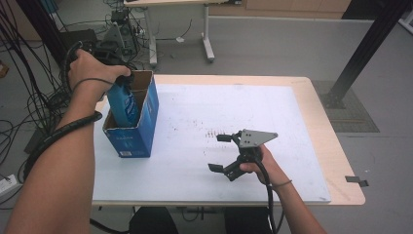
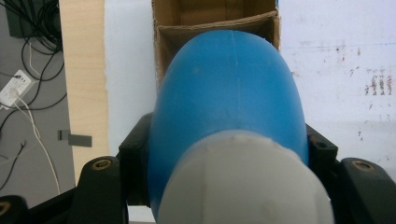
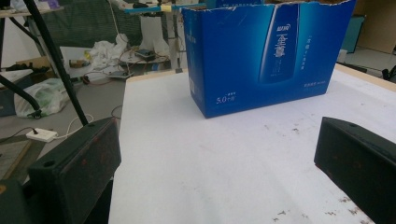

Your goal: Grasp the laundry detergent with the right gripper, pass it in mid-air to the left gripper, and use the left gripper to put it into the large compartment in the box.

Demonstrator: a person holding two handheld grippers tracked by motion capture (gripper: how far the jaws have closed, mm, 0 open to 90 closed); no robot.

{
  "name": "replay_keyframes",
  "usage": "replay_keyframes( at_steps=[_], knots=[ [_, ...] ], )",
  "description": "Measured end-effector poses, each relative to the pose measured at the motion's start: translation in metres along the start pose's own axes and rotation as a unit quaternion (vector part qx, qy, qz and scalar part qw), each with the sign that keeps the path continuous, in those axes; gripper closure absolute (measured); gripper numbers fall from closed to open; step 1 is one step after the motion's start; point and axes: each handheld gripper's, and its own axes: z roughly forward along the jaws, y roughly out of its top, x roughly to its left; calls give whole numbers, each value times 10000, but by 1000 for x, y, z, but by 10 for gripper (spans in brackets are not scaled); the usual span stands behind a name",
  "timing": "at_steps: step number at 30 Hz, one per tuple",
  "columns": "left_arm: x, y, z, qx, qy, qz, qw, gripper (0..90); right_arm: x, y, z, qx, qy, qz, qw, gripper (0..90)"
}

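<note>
A blue bottle (image 1: 122, 101) with a white cap (image 2: 247, 186) hangs partly inside an open blue cardboard box (image 1: 134, 129) at the table's left. My left gripper (image 2: 229, 154) is shut on the bottle just below its cap, and the bottle's lower end points down into a cardboard compartment (image 2: 215, 28). In the high view a hand covers that gripper above the box. My right gripper (image 1: 220, 152) rests low over the white table sheet near the front, jaws wide apart with nothing between them. Its own view faces the box's printed side (image 3: 271, 56).
The white sheet (image 1: 204, 112) covers most of a wooden table (image 1: 336, 146). Cables and gear lie on the floor at the left (image 1: 29, 97), and a black frame post (image 1: 370, 44) stands at the back right. A second table's legs (image 1: 207, 39) stand behind.
</note>
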Motion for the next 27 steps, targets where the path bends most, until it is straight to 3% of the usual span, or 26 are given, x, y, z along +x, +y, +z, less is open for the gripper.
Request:
replay_keyframes(
  at_steps=[16, 27],
  knots=[
    [10, -3, 22, 27, -196, 22, 9998, 378, 0, 0, 0, 4, -7, 1, 10000, 5],
    [7, -5, 44, 120, -200, 25, 9997, 378, 1, 0, -2, 6, -19, 24, 10000, 4]
  ],
)
